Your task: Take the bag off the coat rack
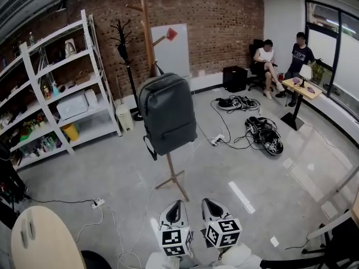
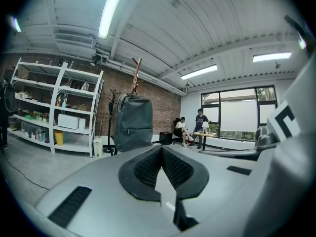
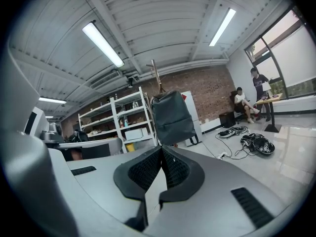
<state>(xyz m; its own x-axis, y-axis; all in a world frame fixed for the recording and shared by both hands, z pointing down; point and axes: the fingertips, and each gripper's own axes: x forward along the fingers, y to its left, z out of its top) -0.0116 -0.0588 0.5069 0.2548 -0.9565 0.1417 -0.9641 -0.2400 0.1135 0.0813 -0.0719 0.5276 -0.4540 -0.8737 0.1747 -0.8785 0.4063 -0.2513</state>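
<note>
Where we look, brick wall (image 1: pixel 224 21): it runs across the far side of the room, with a white board (image 1: pixel 171 49) leaning against it.
Floor (image 1: pixel 101 172): grey concrete, which we see between us and the rack, with loose cables (image 1: pixel 263 133) lying to the right.
Shelving (image 1: pixel 56 88): a white open unit along the left, loaded with small goods we cannot make out.
Coat rack (image 1: pixel 147 32): a wooden pole on spread feet, upright in the middle of the floor. A black stand (image 1: pixel 126 55) is behind it by the wall.
Bag (image 1: pixel 166 114): a dark grey backpack that hangs on the coat rack, covering the middle of the pole, its bottom clear of the floor.
People: two by the window at far right, one seated (image 1: pixel 266 60) and one standing (image 1: pixel 300 55).
Left gripper (image 1: pixel 175 209): we hold it low, well short of the bag, with its jaws pressed together on nothing.
Right gripper (image 1: pixel 212 205): just beside the left one, its jaws likewise together and empty, pointing toward the bag.
</note>
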